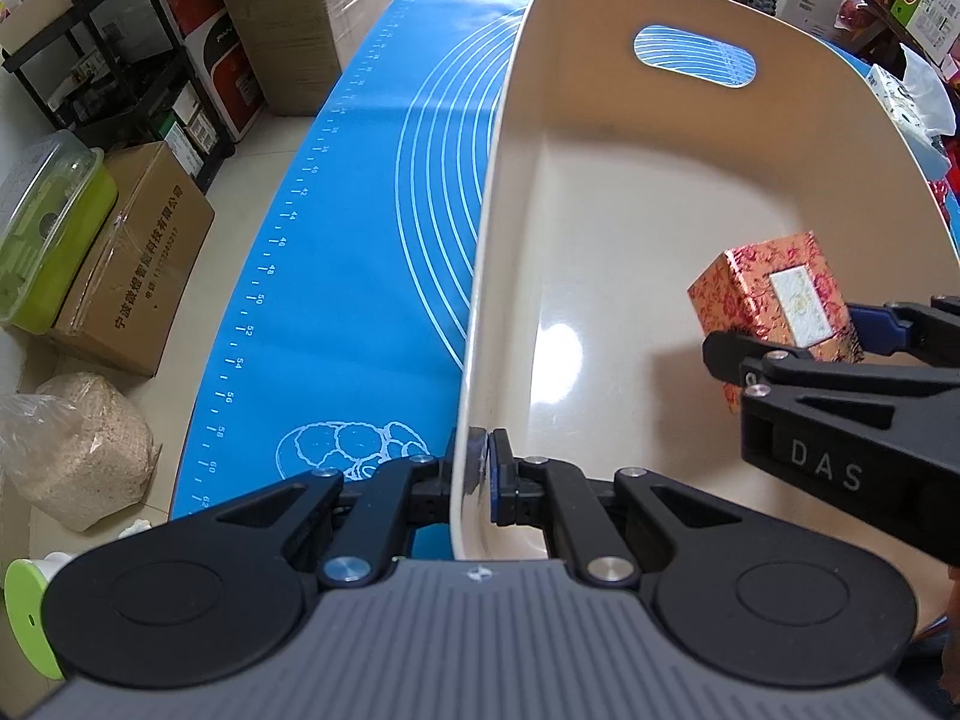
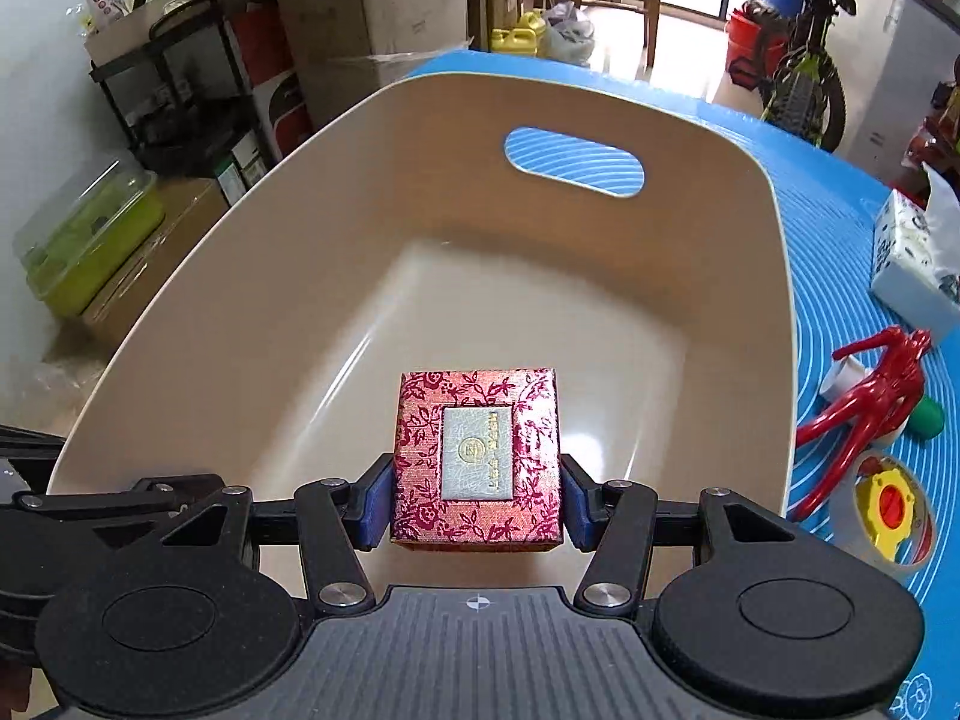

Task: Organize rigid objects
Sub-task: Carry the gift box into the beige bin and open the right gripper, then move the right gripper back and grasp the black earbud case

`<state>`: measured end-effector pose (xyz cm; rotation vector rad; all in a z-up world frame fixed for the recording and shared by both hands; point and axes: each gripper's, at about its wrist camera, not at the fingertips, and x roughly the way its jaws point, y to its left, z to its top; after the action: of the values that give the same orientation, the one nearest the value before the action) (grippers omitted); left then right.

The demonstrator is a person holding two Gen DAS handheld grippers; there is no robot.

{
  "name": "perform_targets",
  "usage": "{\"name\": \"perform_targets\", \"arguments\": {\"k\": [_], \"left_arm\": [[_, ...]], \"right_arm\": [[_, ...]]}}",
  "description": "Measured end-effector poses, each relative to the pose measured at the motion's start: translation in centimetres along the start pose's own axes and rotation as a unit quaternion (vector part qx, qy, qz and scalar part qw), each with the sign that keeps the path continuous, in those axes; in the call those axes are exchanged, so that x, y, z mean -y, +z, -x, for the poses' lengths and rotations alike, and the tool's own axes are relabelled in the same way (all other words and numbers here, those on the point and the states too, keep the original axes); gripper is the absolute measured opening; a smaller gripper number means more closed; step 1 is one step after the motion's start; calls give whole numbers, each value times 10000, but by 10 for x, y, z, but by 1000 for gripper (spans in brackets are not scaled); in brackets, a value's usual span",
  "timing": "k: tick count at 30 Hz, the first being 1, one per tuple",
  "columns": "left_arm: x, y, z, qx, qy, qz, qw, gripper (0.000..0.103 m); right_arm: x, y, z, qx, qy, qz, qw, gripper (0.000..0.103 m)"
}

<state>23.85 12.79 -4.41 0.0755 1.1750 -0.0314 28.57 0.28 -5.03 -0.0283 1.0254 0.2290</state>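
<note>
The counter (image 2: pixel 840 192), covered by a blue baking mat, is carrying a large beige plastic basin (image 2: pixel 420 138) with an oval handle cut-out in its far wall. The basin is lying directly ahead of and below both tools, its long axis running away from them toward the cut-out.

The left hand-held gripper (image 1: pixel 483 468) is pinching the near left wall of the basin, one pad outside and one inside, jaws nearly fully closed on the thin rim. It is bracing the basin.

The right hand-held gripper (image 2: pixel 477 501) is holding a small red floral gift box (image 2: pixel 477 456) between its two blue pads, jaws at roughly mid-opening. The right-wrist view shows the pads lying against the box's left and right sides; whether they are pressing firmly or beginning to slacken cannot be told. The box's labelled lid is facing the camera, and the box is projecting forward from the fingertips. In the left-wrist view the box (image 1: pixel 774 300) is appearing tilted, over the right half of the basin floor and clear of the walls; whether its lower edge is touching the floor cannot be told.

Governing relation: the open basin floor is lying straight beyond and beneath the held box, so the placement is judged to call for a short descent and a release, not a sideways shift.

To the right of the right hand-held gripper, outside the basin, a red plastic figure (image 2: pixel 864 384), a roll of tape (image 2: pixel 894 516) and a tissue pack (image 2: pixel 912 264) are waiting on the mat. The right hand-held gripper is the nearer one to them.
</note>
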Motion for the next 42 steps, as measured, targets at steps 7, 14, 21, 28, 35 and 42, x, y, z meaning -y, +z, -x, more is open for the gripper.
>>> {"name": "perform_targets", "arguments": {"k": [7,14,21,28,35,42], "left_arm": [[2,0,-1,11,5,-35,10000,8],[0,0,-2,-2,-15,-26,10000,8],[0,1,-1,-3,-13,-2,10000,8],[-1,1,-1,0,-40,21,10000,8],[-1,1,-1,12,-33,16,10000,8],[-1,1,-1,16,-11,11,10000,8]], "right_arm": [[7,2,21,297,202,-161,9992,70],[31,8,65,837,130,-421,9955,78],[74,4,96,1084,-47,-834,9906,79],[119,-18,92,919,-436,-1045,9893,79],[137,-36,65,485,-690,-948,9919,78],[135,-52,33,47,-620,-478,9969,71]]}}
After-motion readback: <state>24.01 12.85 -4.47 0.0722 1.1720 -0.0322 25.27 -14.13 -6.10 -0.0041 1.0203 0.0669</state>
